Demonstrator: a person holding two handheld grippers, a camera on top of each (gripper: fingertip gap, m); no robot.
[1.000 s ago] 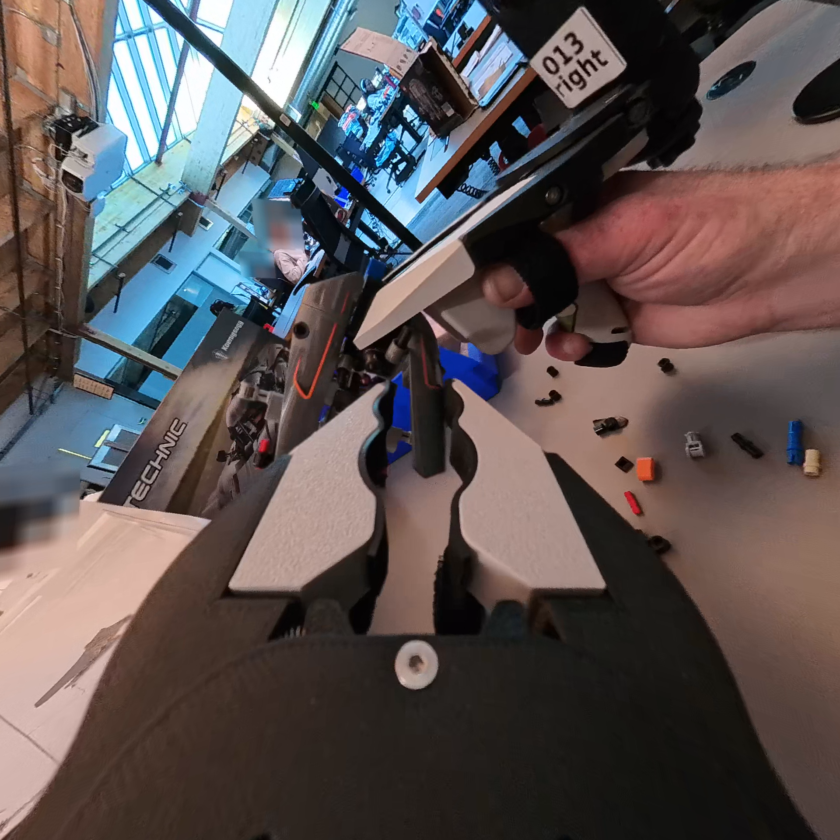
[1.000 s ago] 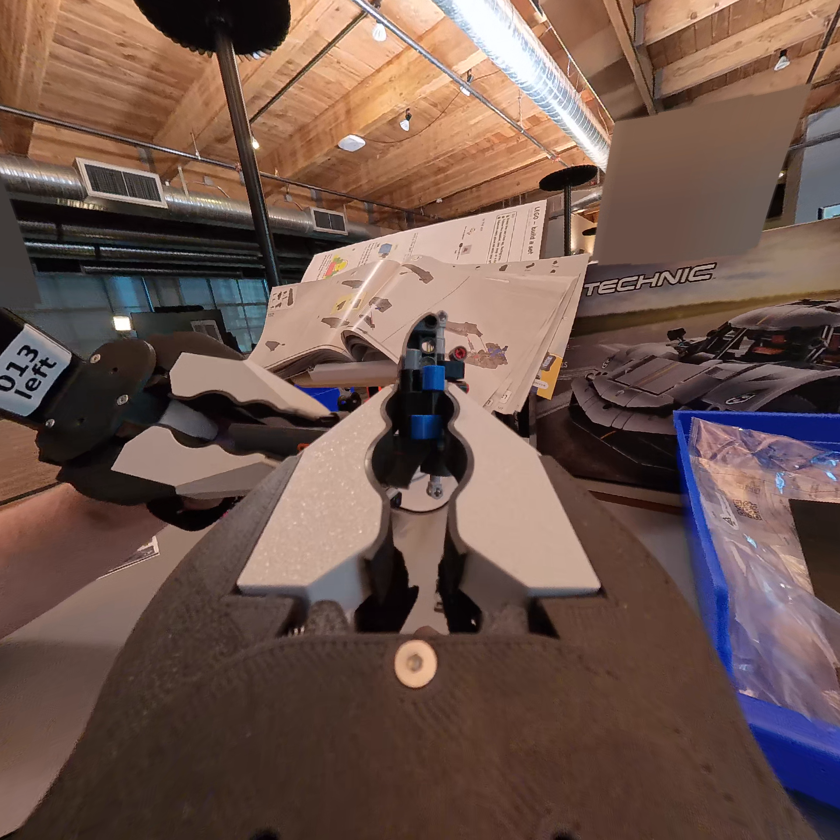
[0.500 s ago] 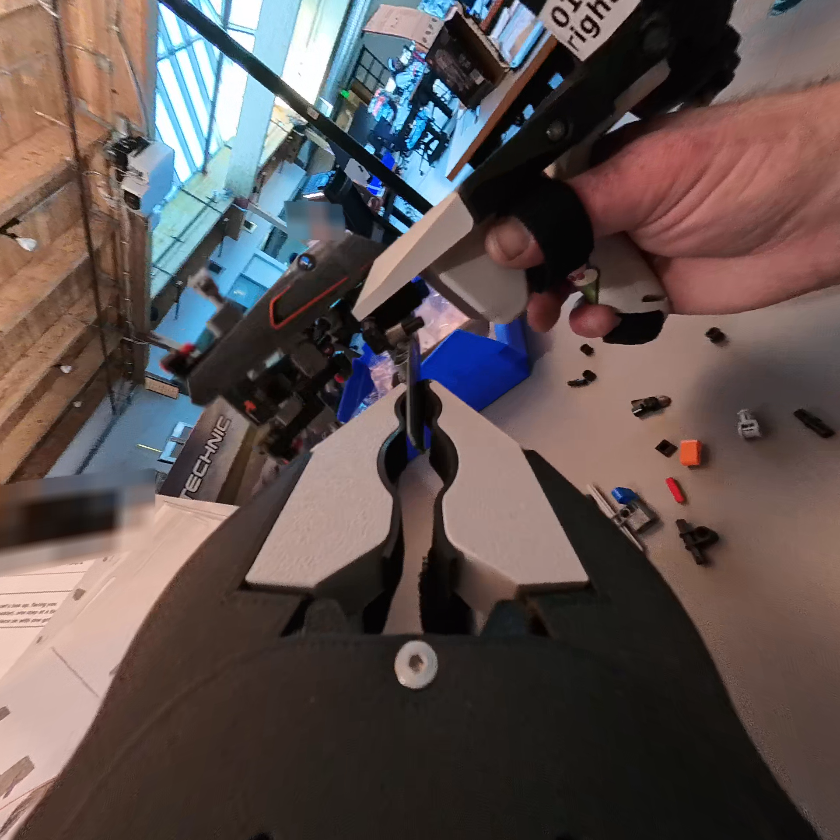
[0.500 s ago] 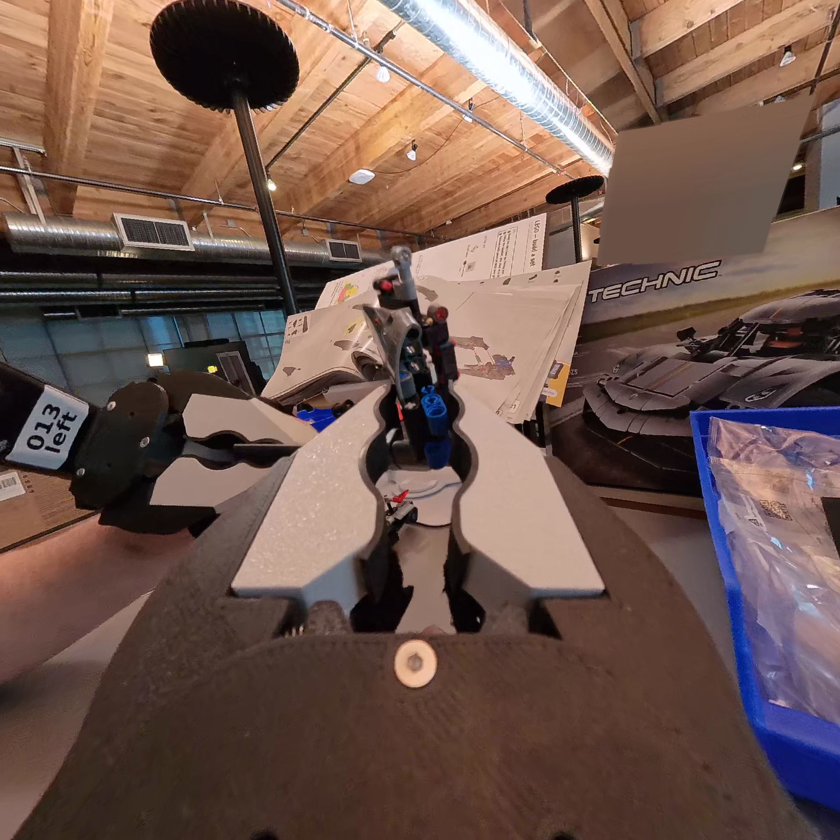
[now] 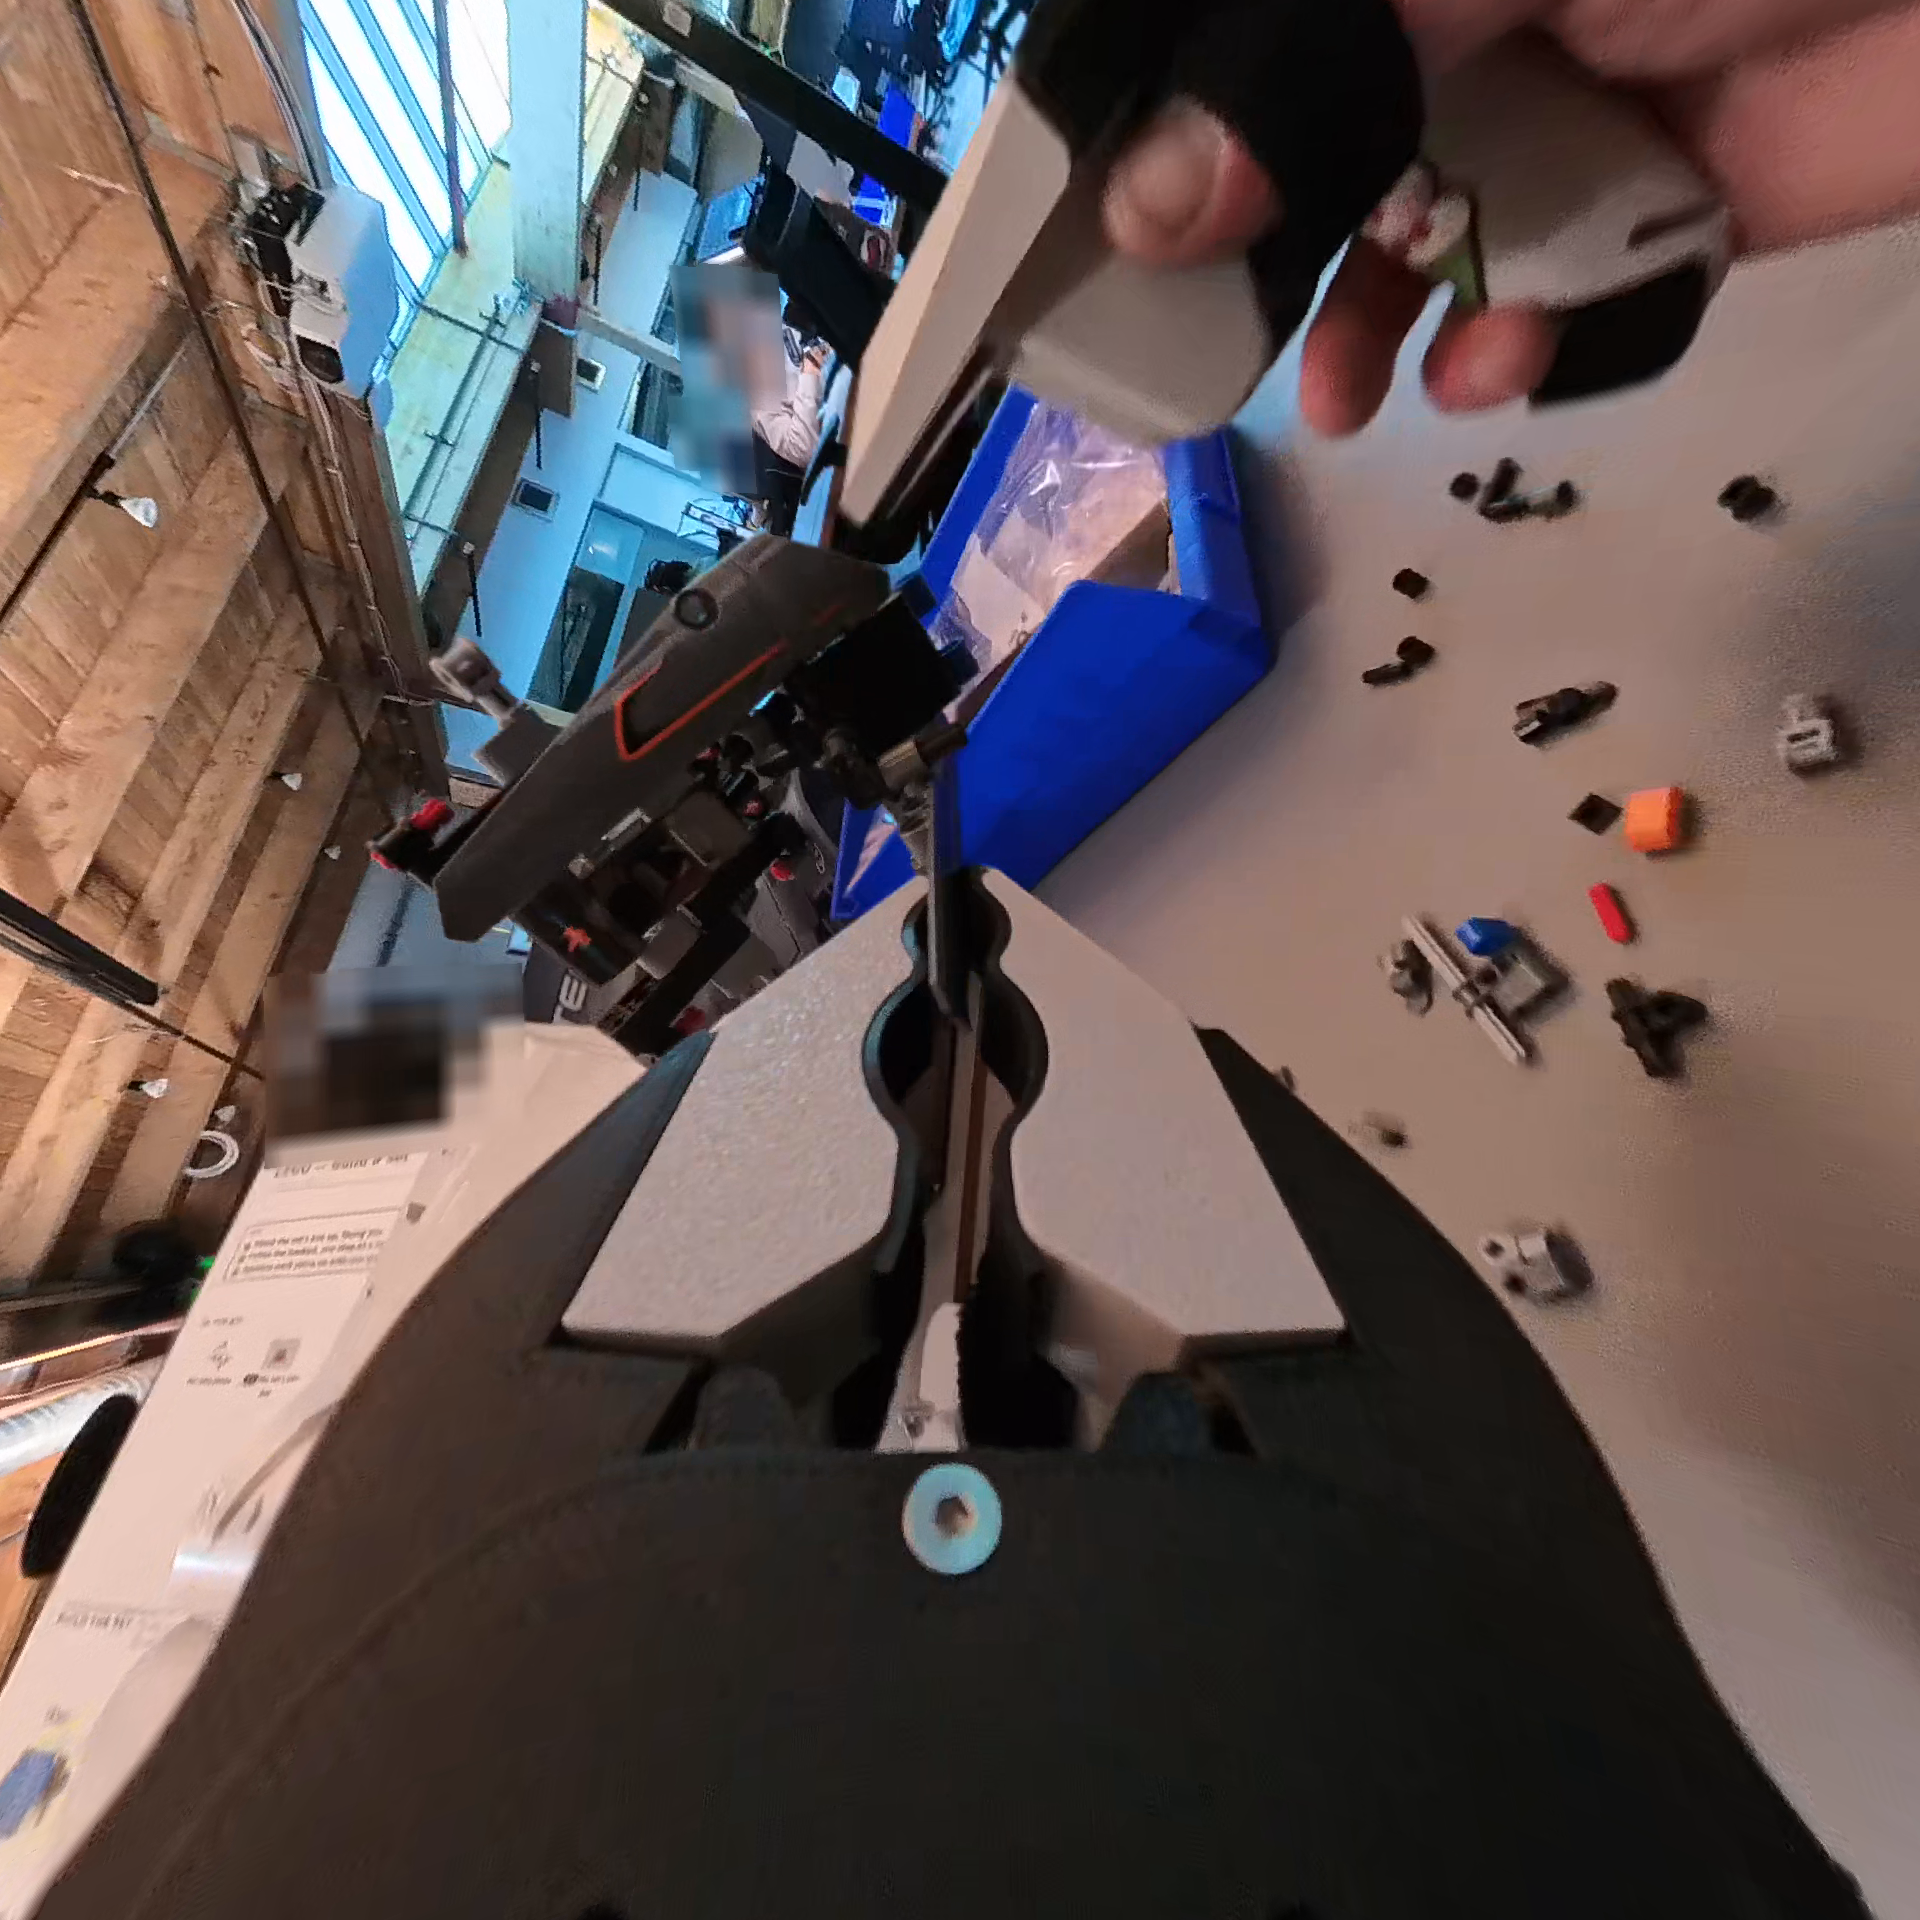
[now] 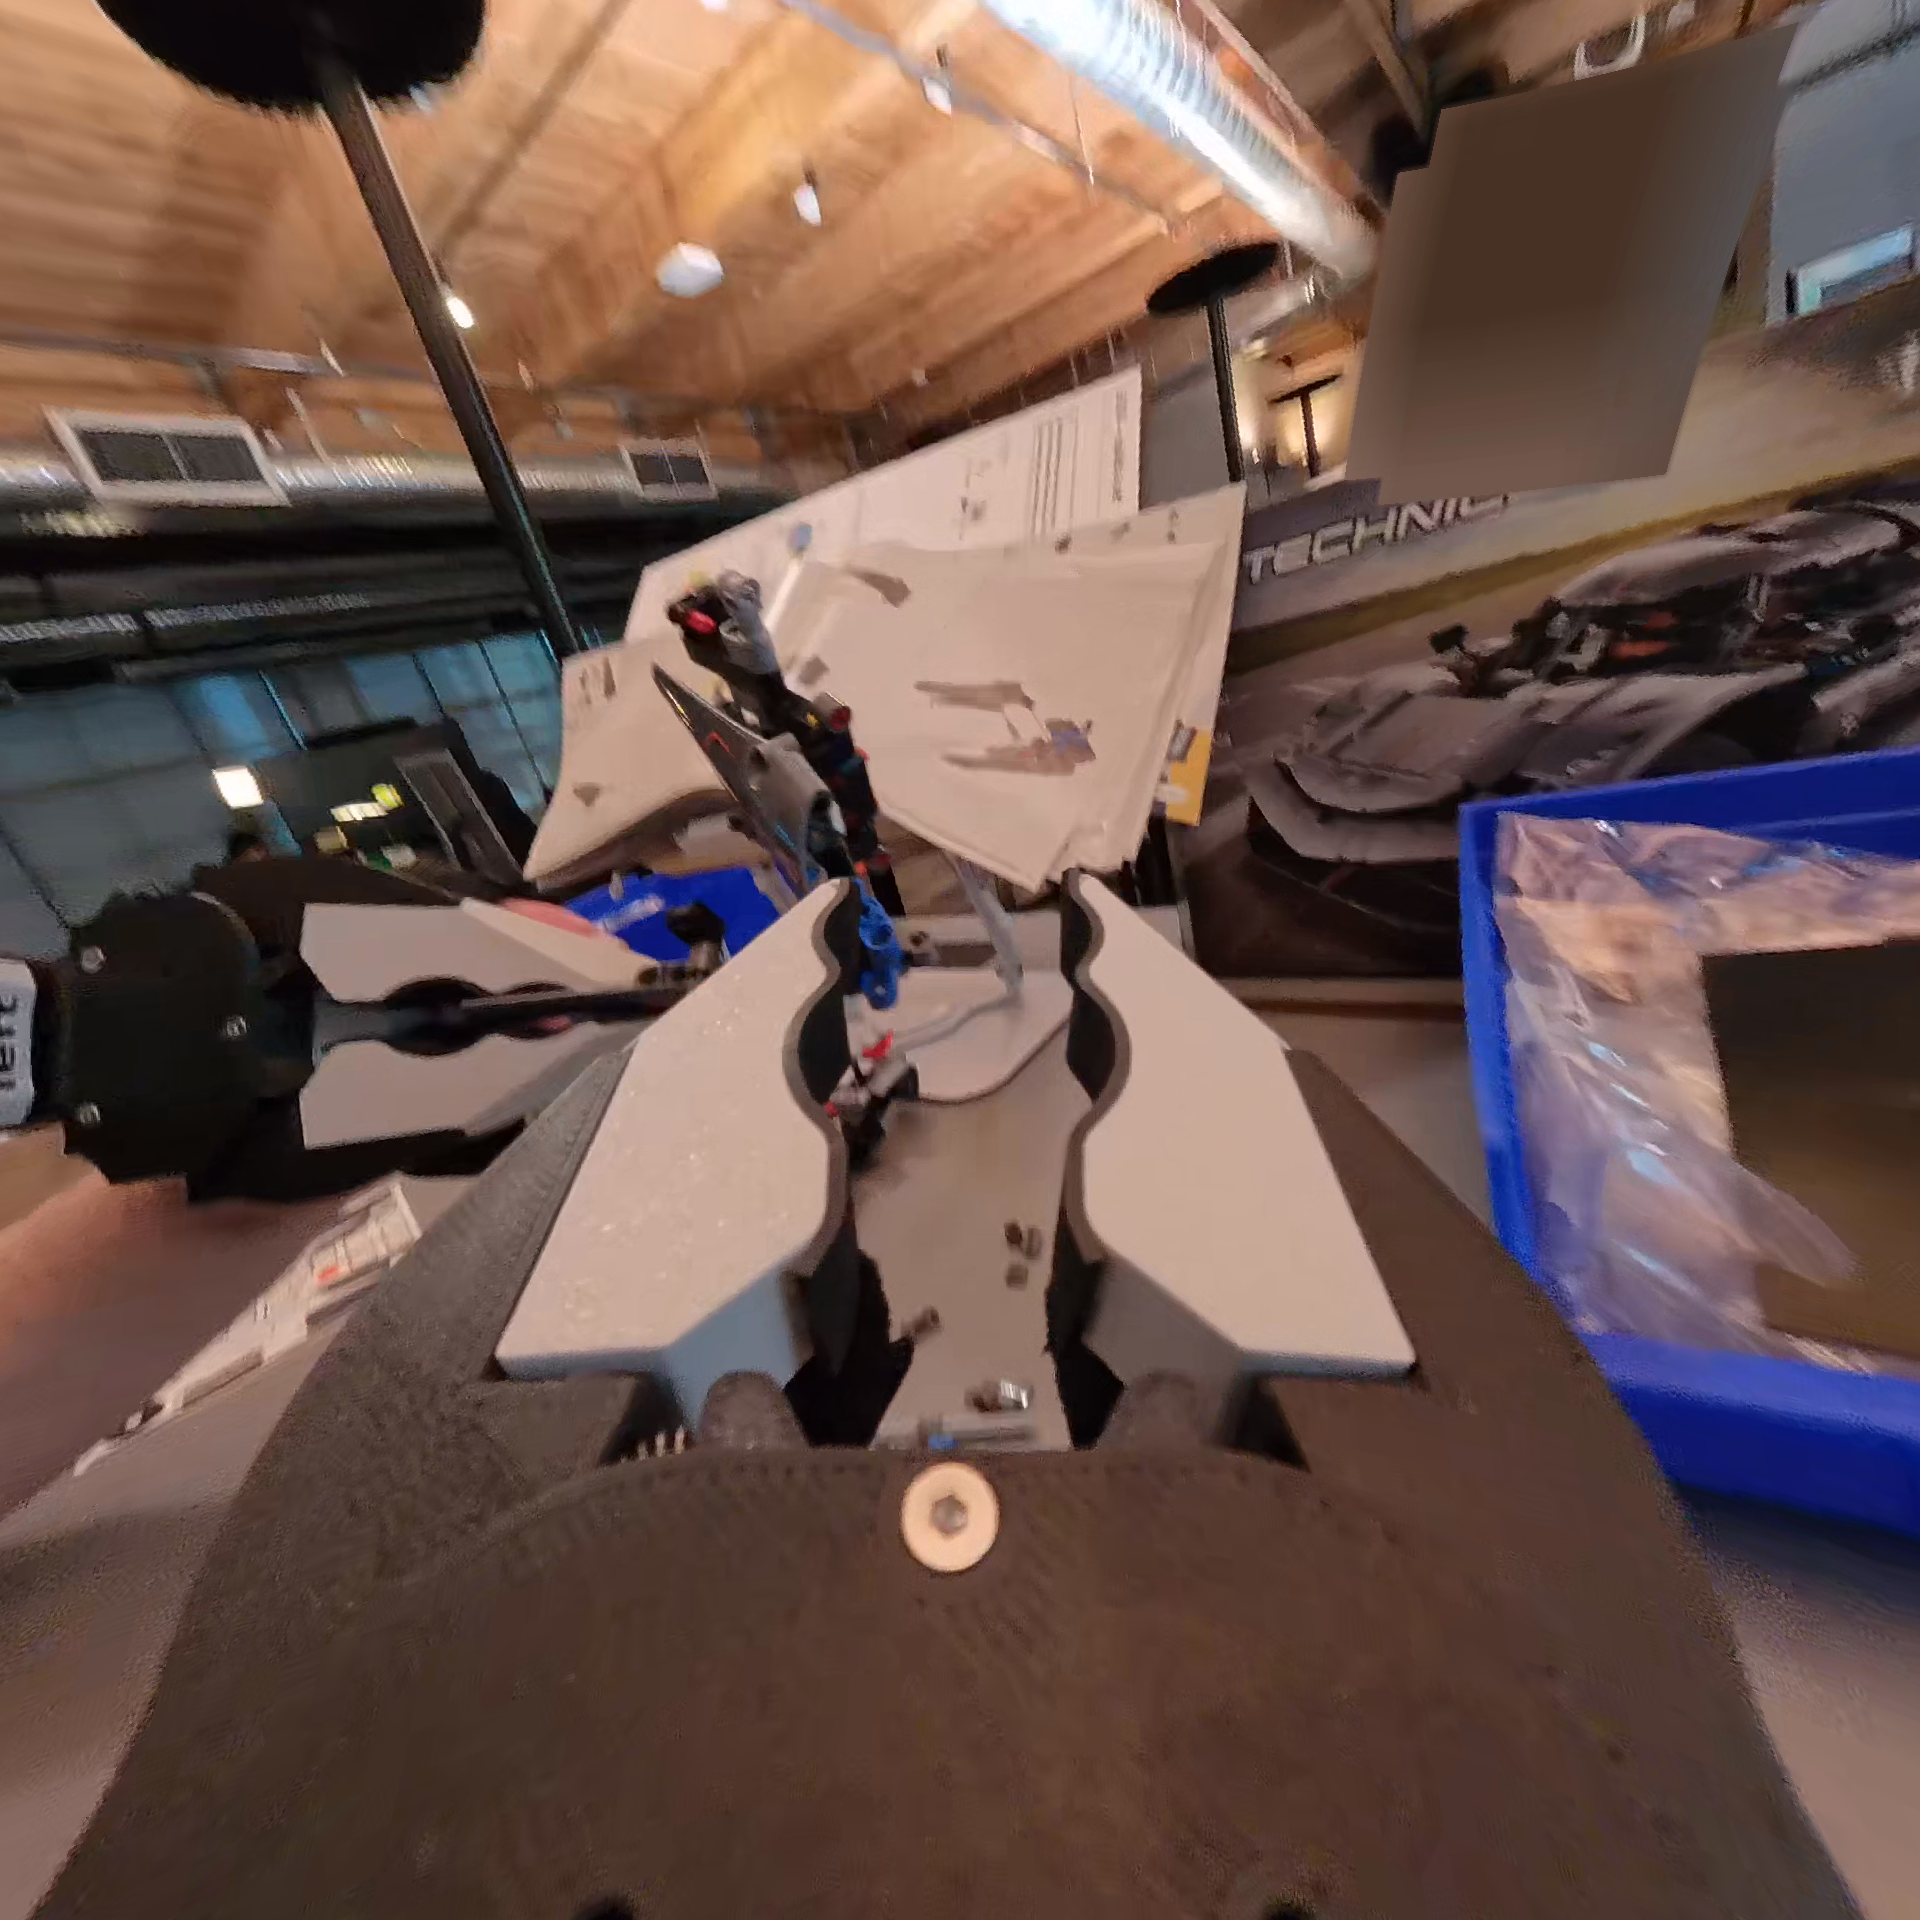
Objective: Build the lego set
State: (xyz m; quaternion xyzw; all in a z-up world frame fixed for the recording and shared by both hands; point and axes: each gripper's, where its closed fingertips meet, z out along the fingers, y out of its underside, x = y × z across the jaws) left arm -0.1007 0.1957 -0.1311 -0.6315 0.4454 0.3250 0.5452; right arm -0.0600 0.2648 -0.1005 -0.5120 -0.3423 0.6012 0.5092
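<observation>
My left gripper [image 5: 951, 935] is shut on a thin dark beam that sticks out of the lego car assembly [image 5: 665, 727], a dark grey panel with an orange line and red pins, held in the air. In the right wrist view the assembly [image 6: 790, 790] stands tilted just past my left finger [image 6: 707, 1091], and the left gripper [image 6: 623, 982] grips its beam from the left. My right gripper [image 6: 956, 904] is open and empty, its jaws wide apart. It shows above the assembly in the left wrist view [image 5: 873, 509], held by a hand [image 5: 1558, 208].
A blue bin [image 6: 1662, 1371] with plastic bags stands at the right, also in the left wrist view [image 5: 1101, 675]. Loose small pieces, such as an orange one [image 5: 1654, 819], lie on the grey table [image 5: 1351, 810]. An open instruction booklet [image 6: 987, 707] and the set's box [image 6: 1558, 675] stand behind. My right fingertips sit around 9 cm from my left ones.
My right gripper has opened and let go of the assembly. The left gripper now holds the assembly alone, and it has tilted over to the left.
</observation>
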